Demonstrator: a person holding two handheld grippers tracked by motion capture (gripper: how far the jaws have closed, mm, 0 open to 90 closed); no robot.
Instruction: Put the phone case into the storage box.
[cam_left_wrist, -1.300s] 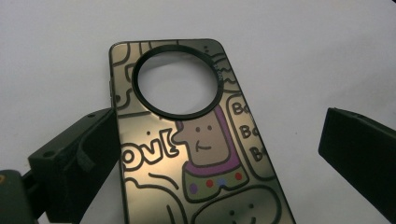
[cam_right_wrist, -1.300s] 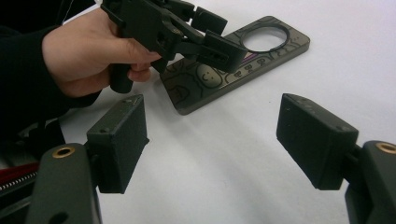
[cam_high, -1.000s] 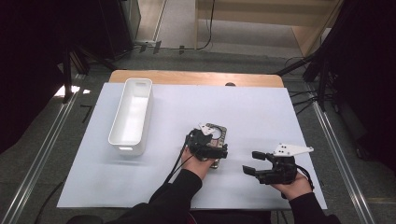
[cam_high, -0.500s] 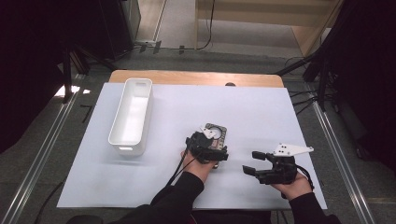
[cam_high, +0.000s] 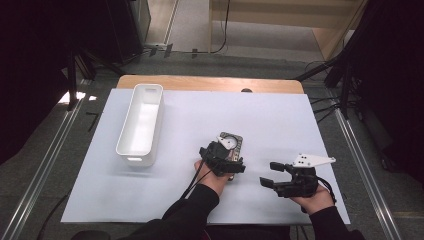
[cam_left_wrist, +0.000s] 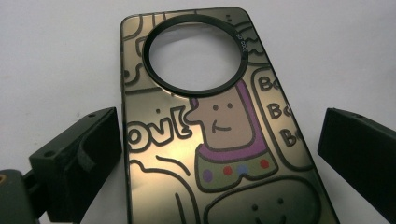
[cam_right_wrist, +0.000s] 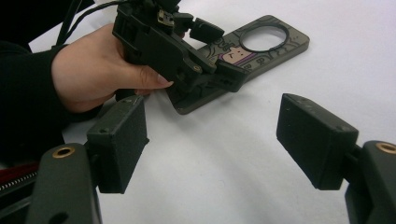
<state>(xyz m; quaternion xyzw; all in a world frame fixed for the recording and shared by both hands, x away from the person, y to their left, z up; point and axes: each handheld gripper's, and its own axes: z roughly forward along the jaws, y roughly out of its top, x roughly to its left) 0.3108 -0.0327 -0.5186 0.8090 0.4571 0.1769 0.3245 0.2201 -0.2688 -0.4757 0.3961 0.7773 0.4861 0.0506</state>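
A dark phone case (cam_high: 232, 141) with cartoon drawings and a round camera hole lies flat on the white sheet near the table's middle. My left gripper (cam_high: 225, 156) is open and straddles the case's near half. In the left gripper view the case (cam_left_wrist: 154, 140) runs up between the two black jaws, and neither jaw presses on it. My right gripper (cam_high: 270, 174) is open and holds nothing, a hand's width to the right of the case. The right gripper view shows the case (cam_right_wrist: 261, 44) ahead, with the left gripper (cam_right_wrist: 219, 53) and its hand over it.
A long white bin (cam_high: 150, 90) stands at the left of the white sheet (cam_high: 200, 110) that covers the table. The table's wooden back edge (cam_high: 210, 82) shows beyond the sheet. Metal rails run along both sides on the floor.
My left gripper has drawn slightly toward the person along the case, so more of the case shows beyond it. The right gripper has stayed put.
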